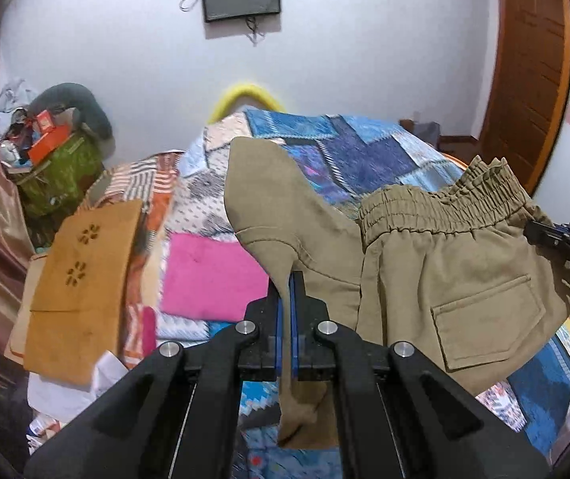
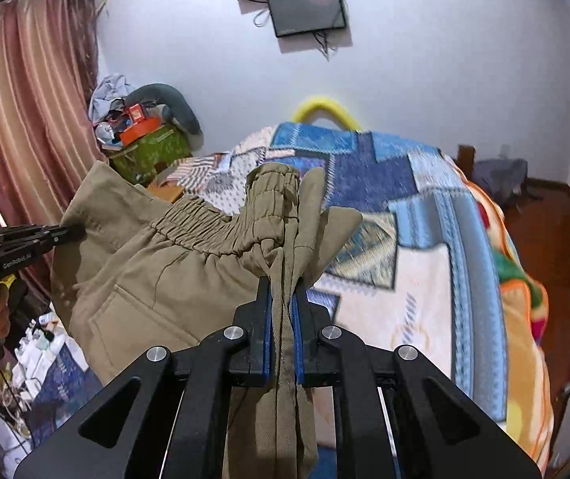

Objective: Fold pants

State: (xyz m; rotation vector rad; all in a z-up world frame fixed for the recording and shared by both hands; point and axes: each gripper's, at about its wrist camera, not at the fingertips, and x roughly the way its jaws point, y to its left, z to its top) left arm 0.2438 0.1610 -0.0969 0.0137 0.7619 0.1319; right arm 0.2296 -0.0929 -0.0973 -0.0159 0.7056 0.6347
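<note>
The lower legs of the khaki pants are cut off below both views, and their hems cannot be seen; much of the bedspread is hidden behind the hanging cloth. In the left wrist view the right gripper is seen only at the picture's edge, so its hold is better judged from its own camera. The left gripper is closed, its blue pads pinched on a fold of the pants, with cloth rising above the fingertips and a strip hanging down between the arms. The right gripper is likewise clamped on a bunched section just below the elastic waistband, with several layers gathered between the pads. The pants are held in the air above the patchwork bedspread, stretched between the two grippers, the back pocket turned toward the left camera. A pink cloth and a tan cloth with cut-out flowers are laid on the bed to the left. A green bag topped with an orange box is seen by the striped curtain, and a dark screen is mounted on the wall.
</note>
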